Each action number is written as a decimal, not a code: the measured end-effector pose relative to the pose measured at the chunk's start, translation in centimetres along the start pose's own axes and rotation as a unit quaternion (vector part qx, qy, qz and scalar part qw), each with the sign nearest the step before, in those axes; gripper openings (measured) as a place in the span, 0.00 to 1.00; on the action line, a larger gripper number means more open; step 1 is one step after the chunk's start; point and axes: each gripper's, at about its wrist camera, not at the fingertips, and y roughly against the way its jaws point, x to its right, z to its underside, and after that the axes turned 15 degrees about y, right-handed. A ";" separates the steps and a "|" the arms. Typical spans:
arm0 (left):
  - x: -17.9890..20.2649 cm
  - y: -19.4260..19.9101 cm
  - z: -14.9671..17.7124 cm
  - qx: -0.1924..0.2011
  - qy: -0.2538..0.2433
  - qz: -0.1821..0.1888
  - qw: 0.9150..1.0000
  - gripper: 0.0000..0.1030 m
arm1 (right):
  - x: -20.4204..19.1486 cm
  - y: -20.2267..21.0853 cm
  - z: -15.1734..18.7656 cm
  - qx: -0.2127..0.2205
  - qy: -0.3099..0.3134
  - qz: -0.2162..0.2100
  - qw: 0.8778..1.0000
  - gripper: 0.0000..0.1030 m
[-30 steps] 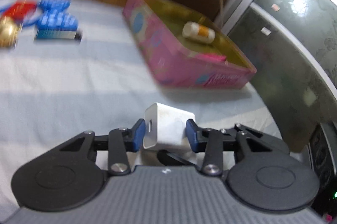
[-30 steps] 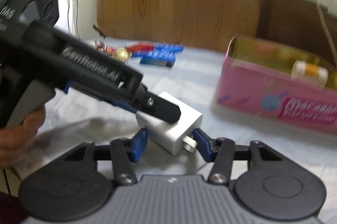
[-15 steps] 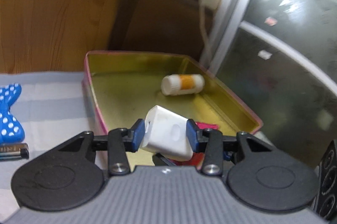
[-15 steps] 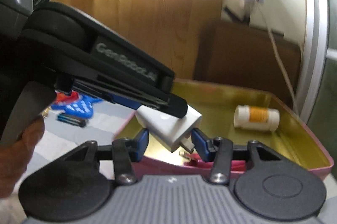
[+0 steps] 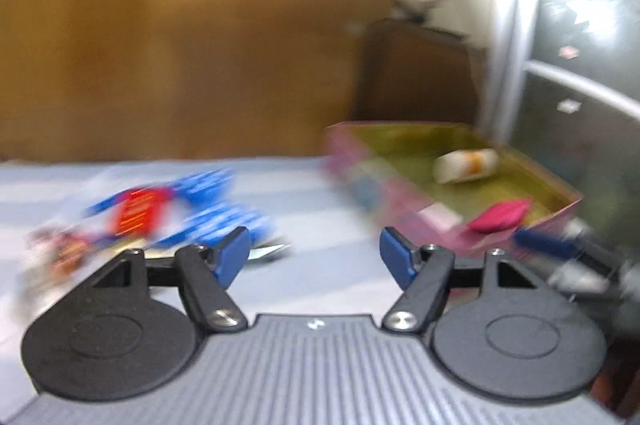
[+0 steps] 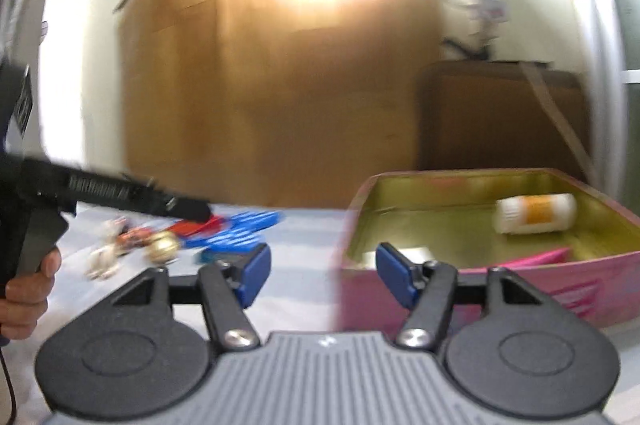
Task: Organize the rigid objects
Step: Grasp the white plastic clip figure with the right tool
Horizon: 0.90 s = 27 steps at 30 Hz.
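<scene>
left gripper (image 5: pixel 314 251) wide apart, holds nothing | right gripper (image 6: pixel 322 271) wide apart, holds nothing | white bottle (image 6: pixel 536 214) lies inside pink box (image 6: pixel 480 295) | blue toys (image 6: pixel 240 229) left of box

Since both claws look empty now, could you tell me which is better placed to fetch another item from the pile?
Probably left: the left claw is open and faces the blue toys, while the open right claw sits beside the pink tin.

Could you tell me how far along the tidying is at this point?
Done: the pink tin holds a white bottle, a pink item and a white block. In hand: nothing; left gripper and right gripper are open. Left: blue pieces and gold ball on the table.
</scene>
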 end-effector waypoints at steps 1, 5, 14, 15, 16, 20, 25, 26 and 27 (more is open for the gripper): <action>-2.1 1.0 0.4 0.002 0.010 -0.018 1.000 0.71 | -1.0 -0.4 -0.2 -0.005 0.005 -0.018 1.000 0.55; -10.2 4.0 1.3 0.029 0.076 -0.097 0.992 0.71 | -5.2 -3.1 -1.3 -0.038 0.019 -0.089 0.995 0.47; -18.6 6.5 2.2 0.107 0.196 -0.152 0.963 0.71 | -15.1 -11.0 -6.2 -0.086 0.022 -0.220 0.971 0.44; -18.2 6.7 2.3 0.118 0.196 -0.149 0.962 0.71 | -16.3 -12.2 -6.7 -0.093 0.026 -0.230 0.968 0.44; -18.2 6.9 2.4 0.123 0.197 -0.144 0.962 0.71 | -17.4 -13.2 -7.0 -0.100 0.029 -0.237 0.966 0.44; -18.7 7.0 2.5 0.130 0.213 -0.135 0.959 0.71 | -21.3 -17.7 -7.3 -0.149 0.044 -0.240 0.958 0.45; -19.4 7.1 2.7 0.131 0.237 -0.123 0.955 0.73 | -20.9 -18.2 -6.2 -0.171 0.014 -0.246 0.954 0.31; -19.4 7.1 2.7 0.132 0.237 -0.122 0.955 0.74 | -20.0 -17.1 -6.0 -0.168 0.006 -0.251 0.953 0.32; -19.4 7.0 2.6 0.132 0.236 -0.122 0.955 0.74 | -19.2 -16.2 -5.8 -0.166 0.005 -0.252 0.953 0.32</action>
